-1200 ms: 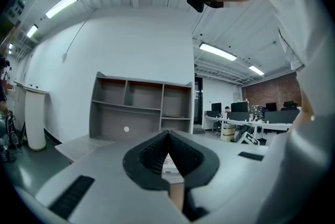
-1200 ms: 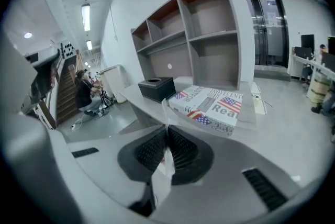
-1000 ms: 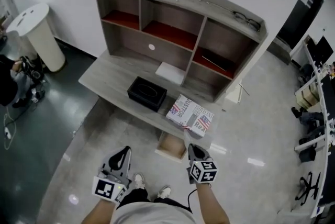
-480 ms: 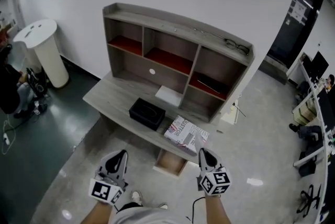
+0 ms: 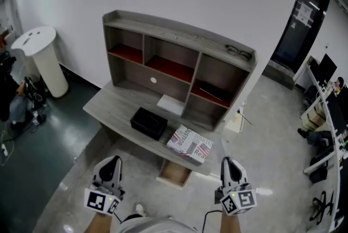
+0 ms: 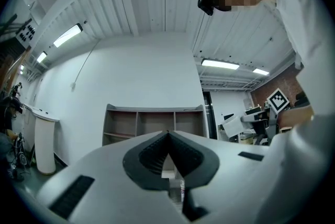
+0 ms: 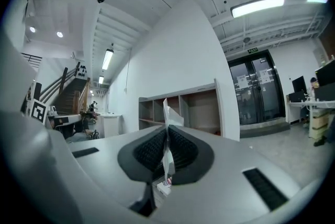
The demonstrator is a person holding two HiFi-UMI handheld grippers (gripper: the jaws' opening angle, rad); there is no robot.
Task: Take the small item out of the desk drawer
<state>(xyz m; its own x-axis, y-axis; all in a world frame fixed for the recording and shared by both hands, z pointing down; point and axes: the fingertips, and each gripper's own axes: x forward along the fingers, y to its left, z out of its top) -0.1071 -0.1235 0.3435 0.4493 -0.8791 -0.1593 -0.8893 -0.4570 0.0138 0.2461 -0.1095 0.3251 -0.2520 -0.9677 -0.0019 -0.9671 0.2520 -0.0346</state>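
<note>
left tongs [image 5: 111, 161] closed, empty | right tongs [image 5: 228, 162] pinch a thin white item [image 7: 168, 113] — already out of the open drawer [image 5: 175, 172] | risk: if I swing fast, the flimsy item slips out

No text is legible.

Head view, lower centre: the printed box [image 5: 189, 144] on the desk [image 5: 109, 109] carries lettering and flag graphics, too small to read.

Right gripper view, right of centre: a green sign [image 7: 253, 51] above the glass doors [image 7: 256, 93] and the notices [image 7: 242, 81] on them are unreadable.
</note>
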